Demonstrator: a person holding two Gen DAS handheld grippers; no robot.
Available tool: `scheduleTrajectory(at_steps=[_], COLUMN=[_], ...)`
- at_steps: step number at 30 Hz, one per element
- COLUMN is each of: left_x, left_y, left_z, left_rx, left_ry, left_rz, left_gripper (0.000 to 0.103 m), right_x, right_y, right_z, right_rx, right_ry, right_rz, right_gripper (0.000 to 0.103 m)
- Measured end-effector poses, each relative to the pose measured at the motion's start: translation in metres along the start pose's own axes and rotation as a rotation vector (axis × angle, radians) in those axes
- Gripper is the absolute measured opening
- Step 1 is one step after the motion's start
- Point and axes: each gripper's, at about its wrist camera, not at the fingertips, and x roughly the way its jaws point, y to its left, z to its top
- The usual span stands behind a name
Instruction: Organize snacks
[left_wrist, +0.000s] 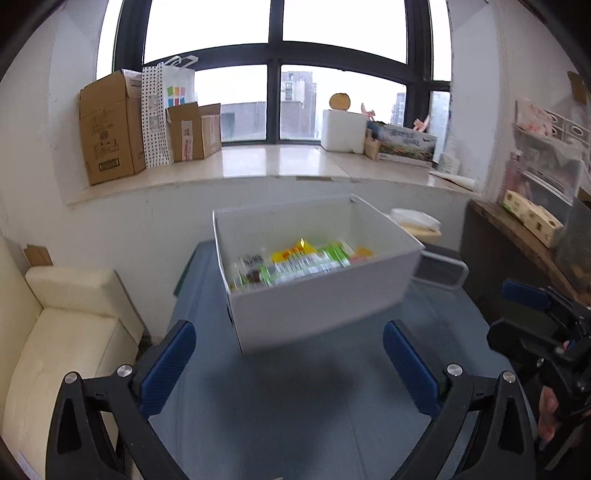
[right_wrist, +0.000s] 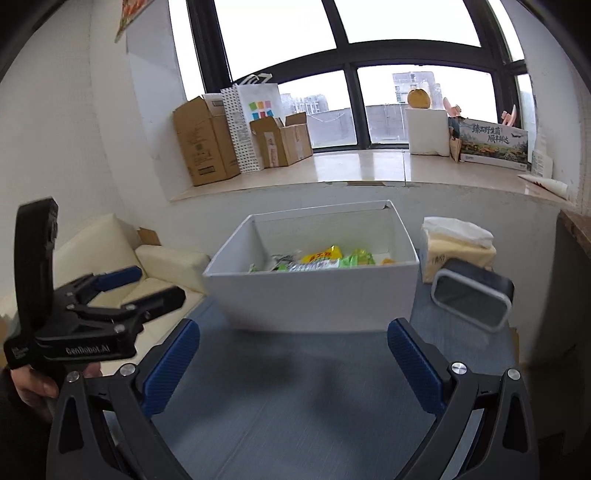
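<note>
Bright grey daylight fills the window (left_wrist: 273, 70); cardboard boxes (left_wrist: 110, 129) crowd its sill, a cream sofa (left_wrist: 66, 332) sits below left.

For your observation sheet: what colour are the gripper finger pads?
Blue pads, clearest in the right wrist view.

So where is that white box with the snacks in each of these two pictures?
Left wrist view: the white box sits just above centre, ahead of the open left gripper.
Right wrist view: the white box sits near centre, ahead of the open right gripper, with a tissue pack to its right.
Shared landmark: the bag with coloured squares on the windowsill.
</note>
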Motion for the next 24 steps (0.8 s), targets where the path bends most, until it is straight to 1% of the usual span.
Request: scheduleTrajectory(at_steps=[2,5,11,15,18,22,24], left_x=[-0.021,-0.048,-0.092,-0.104,-0.11,-0.112,-0.112], left_y=[-0.005,-0.011,-0.02,-0.021,-0.024,-0.025,-0.027], left_z=[-0.013,-0.03,-0.054,-0.061,-0.063,-0.061,-0.06], left_rx=[-0.005,-0.008,0.005,-0.018,-0.005,-0.013,-0.005], left_ry=[-0.003,-0.005,-0.021,-0.011,-0.02,-0.025,-0.025], left_rz=[0.0,-0.003,-0.002,-0.026,-0.011,-0.029,-0.025], left_gripper=[0.103,0.103,0.103,0.103,0.103,0.103,0.103], right_x=[-0.022,-0.048,-0.079,-0.094,-0.1,-0.106,-0.108], right_y=[0.006,0.012,0.021,0.026,0.028,0.027,0.027], right_z=[-0.011,-0.025,-0.049,-0.06,-0.063,-0.062,-0.062], right_rx=[0.001,-0.002,-0.006,-0.007,-0.024,-0.021,-0.018], right_ry=[-0.012,-0.013,-0.013,-0.026,-0.034,-0.045,-0.051], right_rz=[0.005,-0.026,-0.034,-0.028,-0.044,-0.043,-0.044], right_gripper=[0.103,0.103,0.103,0.103,0.103,0.103,0.103])
